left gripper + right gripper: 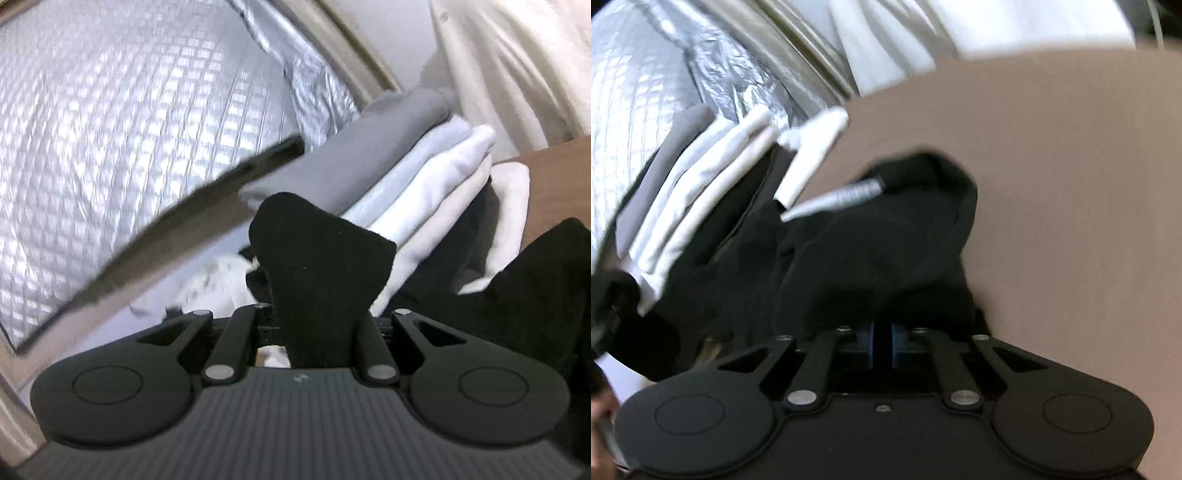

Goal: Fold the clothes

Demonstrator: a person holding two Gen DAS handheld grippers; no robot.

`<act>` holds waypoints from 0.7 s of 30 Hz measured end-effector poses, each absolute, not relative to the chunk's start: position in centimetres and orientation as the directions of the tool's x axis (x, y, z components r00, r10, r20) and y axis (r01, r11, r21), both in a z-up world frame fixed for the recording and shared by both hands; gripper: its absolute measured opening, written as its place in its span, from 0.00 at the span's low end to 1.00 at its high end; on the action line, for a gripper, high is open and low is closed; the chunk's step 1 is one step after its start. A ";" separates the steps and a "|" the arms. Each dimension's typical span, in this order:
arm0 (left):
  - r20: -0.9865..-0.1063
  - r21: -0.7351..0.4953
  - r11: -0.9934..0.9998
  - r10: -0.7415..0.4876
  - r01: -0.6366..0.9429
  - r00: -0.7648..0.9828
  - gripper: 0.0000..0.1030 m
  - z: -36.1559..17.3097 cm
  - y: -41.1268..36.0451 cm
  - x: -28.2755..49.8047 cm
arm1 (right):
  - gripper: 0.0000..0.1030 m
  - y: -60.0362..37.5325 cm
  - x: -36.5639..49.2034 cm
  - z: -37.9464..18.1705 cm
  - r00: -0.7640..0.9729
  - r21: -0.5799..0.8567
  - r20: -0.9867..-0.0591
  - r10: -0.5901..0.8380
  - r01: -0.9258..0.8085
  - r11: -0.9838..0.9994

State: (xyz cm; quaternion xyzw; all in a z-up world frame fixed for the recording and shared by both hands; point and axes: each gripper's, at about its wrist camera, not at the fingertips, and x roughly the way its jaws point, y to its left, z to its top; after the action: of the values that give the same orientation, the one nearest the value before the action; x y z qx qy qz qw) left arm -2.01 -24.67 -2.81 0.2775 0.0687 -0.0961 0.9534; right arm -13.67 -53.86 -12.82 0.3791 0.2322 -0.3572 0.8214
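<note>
A black garment [886, 251] lies bunched on the brown table [1071, 184], a pale label [842, 195] showing at its neck. My right gripper [882, 343] is shut on its near edge, the blue pads pinching black fabric. In the left wrist view my left gripper [314, 325] is shut on another part of the black garment [317, 258], and a flap of the cloth stands up between the jaws and hides the fingertips. More black cloth hangs at the right edge of that view.
A stack of folded clothes [406, 177], grey on top of white ones, stands just beyond the black garment, also seen as the stack [701, 177]. Behind it hangs a silver quilted sheet [129, 129] with a dark edge strip [184, 214]. A person in a white shirt [517, 66] stands at the table's far side.
</note>
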 end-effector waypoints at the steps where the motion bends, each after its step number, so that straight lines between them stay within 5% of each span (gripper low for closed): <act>1: -0.167 0.506 0.833 -0.158 0.222 0.973 0.11 -2.5 -24.5 -2.3 | 0.07 -53.3 -13.8 -11.7 0.616 0.409 -0.649 -0.447 0.777 0.478; 7: -0.005 0.480 0.877 -0.028 0.027 1.000 0.11 -1.3 -22.6 -2.4 | 0.05 -52.1 -17.4 -5.4 0.495 0.202 -0.610 -0.619 0.852 0.483; 15: 0.042 0.289 0.953 0.085 -0.093 0.996 0.11 1.1 -18.7 -1.2 | 0.04 -53.0 -23.2 -1.9 0.291 -0.202 -0.626 -0.724 0.836 0.510; 19: -0.155 0.312 0.950 0.077 -0.025 0.985 0.13 0.3 -18.4 1.0 | 0.06 -55.0 -26.9 -3.3 0.137 -0.324 -0.660 -0.739 0.835 0.444; 21: -0.311 0.351 0.935 0.072 0.044 0.948 0.26 -0.9 -19.0 2.4 | 0.06 -56.6 -29.8 -4.7 0.193 -0.171 -0.716 -0.670 0.883 0.438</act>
State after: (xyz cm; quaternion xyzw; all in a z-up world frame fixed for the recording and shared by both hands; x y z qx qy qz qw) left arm 2.43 -18.95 -0.92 0.1795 0.1618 0.0070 0.9703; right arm -29.82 -56.64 -4.72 0.1410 0.3768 -0.5112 0.7595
